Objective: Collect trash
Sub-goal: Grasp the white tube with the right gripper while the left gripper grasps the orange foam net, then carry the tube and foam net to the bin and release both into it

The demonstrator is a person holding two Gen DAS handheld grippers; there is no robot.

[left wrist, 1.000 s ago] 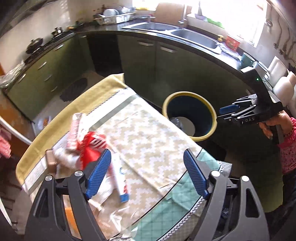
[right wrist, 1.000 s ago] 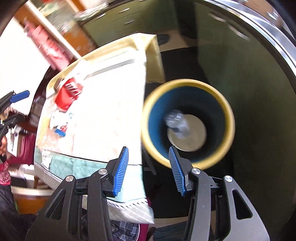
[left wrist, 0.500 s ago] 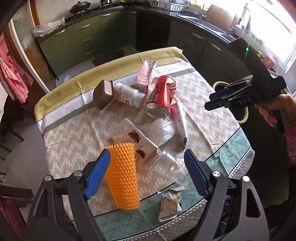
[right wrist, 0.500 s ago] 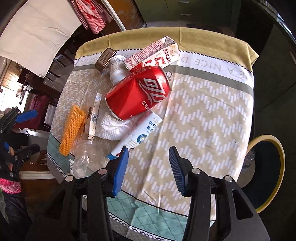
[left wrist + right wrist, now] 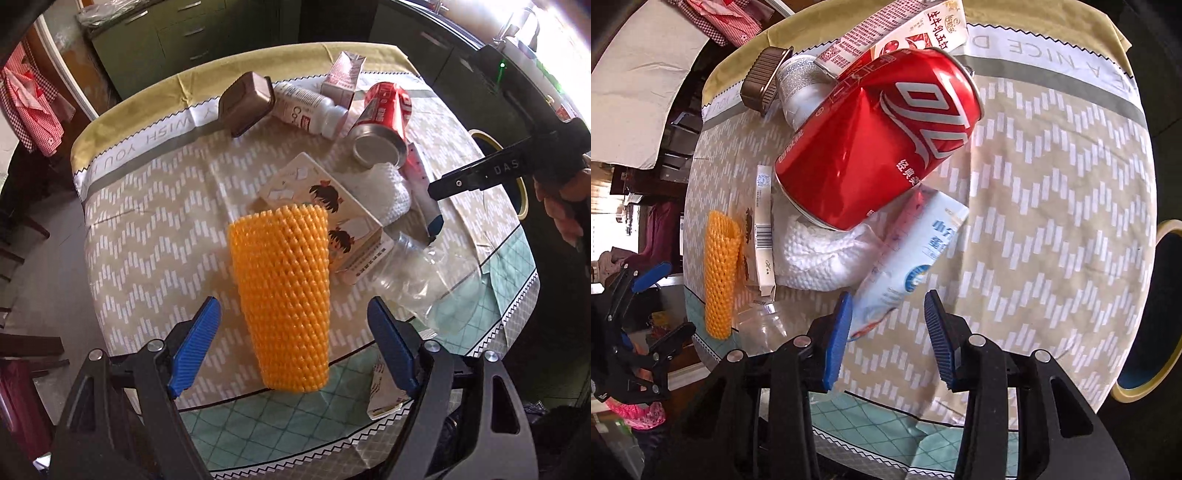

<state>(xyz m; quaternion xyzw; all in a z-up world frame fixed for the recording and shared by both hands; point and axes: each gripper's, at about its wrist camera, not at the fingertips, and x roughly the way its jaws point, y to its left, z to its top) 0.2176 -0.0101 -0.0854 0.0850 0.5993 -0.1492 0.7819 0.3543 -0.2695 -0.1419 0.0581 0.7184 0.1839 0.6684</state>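
Trash lies on the clothed table point(image 5: 147, 206). An orange foam net sleeve point(image 5: 286, 295) lies nearest, its lower end between the fingers of my open left gripper point(image 5: 293, 339). Behind it are a cartoon carton point(image 5: 332, 218), a white tissue point(image 5: 384, 188), a red cola can point(image 5: 384, 118), a white bottle point(image 5: 310, 109), a brown tin point(image 5: 245, 101) and clear crumpled plastic point(image 5: 417, 273). My open right gripper point(image 5: 888, 332) hovers at the end of a white-blue tube point(image 5: 908, 258), just below the red cola can point(image 5: 882, 144). The orange sleeve point(image 5: 718, 273) shows at left.
The yellow-rimmed blue bin point(image 5: 1156, 314) stands on the floor off the table's right side. A milk carton point(image 5: 897, 33) lies at the far edge. A small wrapper point(image 5: 384, 391) sits at the near table edge. Green cabinets point(image 5: 207, 33) stand behind.
Both grippers have swung from the bin to the table and come closer to the trash. The left now straddles the orange sleeve; the right has closed in on the tube and can.
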